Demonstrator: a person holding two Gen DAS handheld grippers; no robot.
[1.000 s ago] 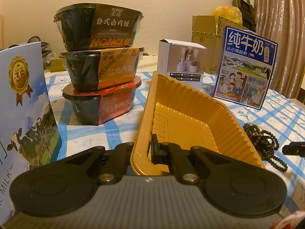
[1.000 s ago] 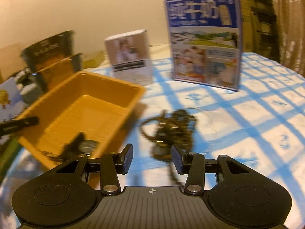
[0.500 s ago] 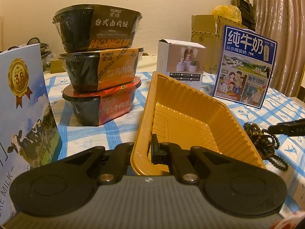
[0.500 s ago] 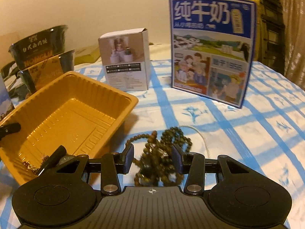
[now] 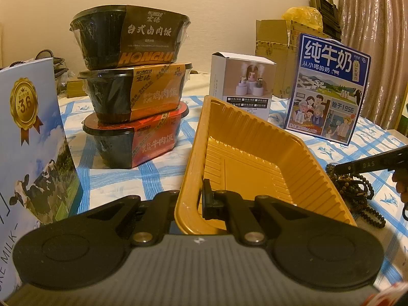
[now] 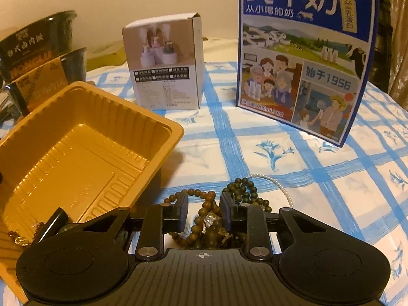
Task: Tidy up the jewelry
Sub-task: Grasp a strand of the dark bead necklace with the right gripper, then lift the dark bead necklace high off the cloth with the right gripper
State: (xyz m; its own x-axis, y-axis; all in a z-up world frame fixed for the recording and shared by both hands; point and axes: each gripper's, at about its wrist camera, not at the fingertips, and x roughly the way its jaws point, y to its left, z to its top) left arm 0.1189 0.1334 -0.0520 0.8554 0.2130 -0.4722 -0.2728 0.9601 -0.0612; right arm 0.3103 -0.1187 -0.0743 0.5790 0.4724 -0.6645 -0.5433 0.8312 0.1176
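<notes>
Jewelry, a heap of dark beaded strands, lies on the desk just beside the right-hand long wall of the yellow tray. A thin white pearl strand curves out from the far side of the heap.

Right gripper: low over the heap and pointing along the desk toward the milk carton. The jaws stand narrowly apart, one on each side of the heap, with beads filling the gap. Whether the pads already press the beads cannot be told.

Left gripper: level at the tray's near end. The jaws are clamped on the tray's near wall, with one finger outside the rim and the other inside.

View differences:
- The right wrist view shows the tray's inner near corner, where a small gold chain lies next to a dark jaw tip. It also shows the pearl strand. Neither shows in the left wrist view.
- The left wrist view shows the right gripper's finger reaching in from the right edge above the beads, beyond the tray's right rim.
- The left wrist view alone shows three stacked meal bowls left of the tray and a blue cow-print carton at the left edge.
- Both views show a white box behind the tray's far end.
</notes>
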